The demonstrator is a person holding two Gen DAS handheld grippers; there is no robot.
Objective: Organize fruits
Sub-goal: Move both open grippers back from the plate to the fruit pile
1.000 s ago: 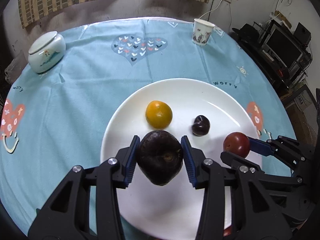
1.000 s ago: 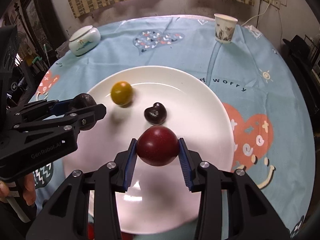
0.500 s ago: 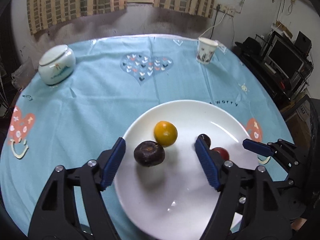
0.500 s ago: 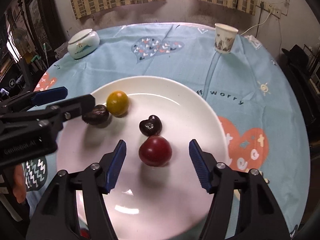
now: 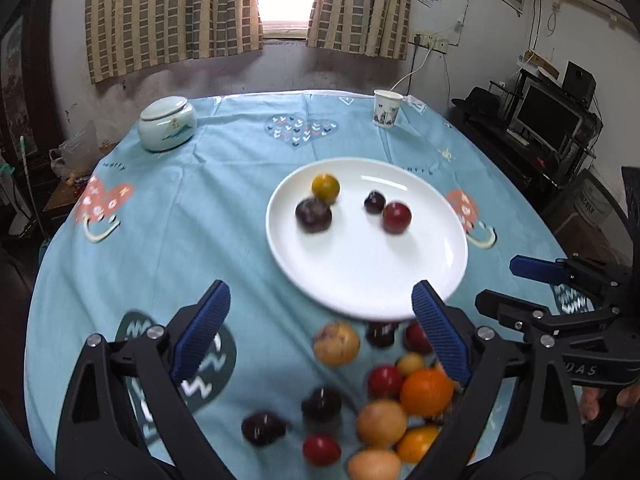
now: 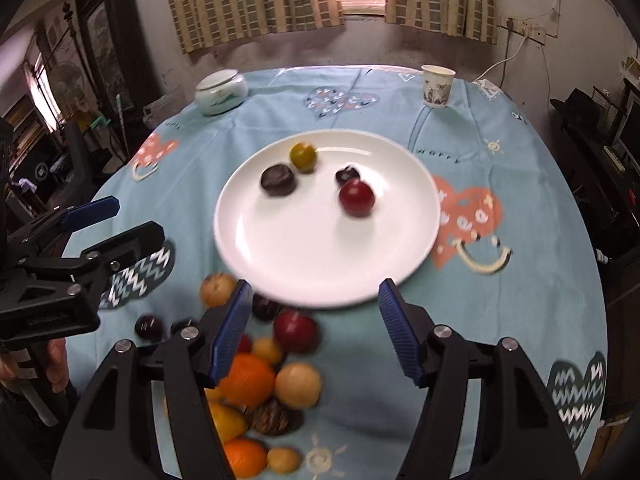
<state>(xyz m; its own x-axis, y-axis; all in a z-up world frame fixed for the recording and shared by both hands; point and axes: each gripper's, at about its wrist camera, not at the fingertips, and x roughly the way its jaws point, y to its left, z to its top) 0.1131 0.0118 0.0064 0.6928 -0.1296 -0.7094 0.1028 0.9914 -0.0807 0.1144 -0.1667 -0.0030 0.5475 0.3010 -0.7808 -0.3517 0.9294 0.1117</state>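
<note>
Worktop [image 5: 168,240]: round, under a blue cloth printed with hearts; carries everything below.
Lidded jar [image 5: 167,122]: far left of the cloth, well apart from the fruit; not part of the sorting, by my judgement.
Left hand-held gripper [image 5: 320,332]: jaws have just been opening and stand wide apart, nothing between the pads; it hangs above the near cloth, short of the plate's near rim.
Loose fruit pile [image 5: 380,396]: near edge of the worktop, just below the plate; a mix of orange, tan, red and dark pieces, some touching. Exact count cannot be told, as the near ones are blurred or cut off by the gripper arms.
White plate [image 5: 360,280]: middle of the worktop, mostly bare.
Dark round fruit [image 5: 313,214]: on the plate, left part, touching or just beside the yellow fruit [image 5: 325,188].
Small dark fruit [image 5: 375,201]: on the plate, right of centre, just beside the red fruit [image 5: 397,217].
Right hand-held gripper [image 6: 316,332]: jaws apart and empty; it hovers over the plate's near rim and the top of the pile.
Paper cup [image 5: 387,108]: far right of the cloth, untouched.
Done: four fruits lie on the plate.
Left: the larger share sits in the pile on the cloth.
Assessment: early stage; both grippers free for the next pick.
</note>
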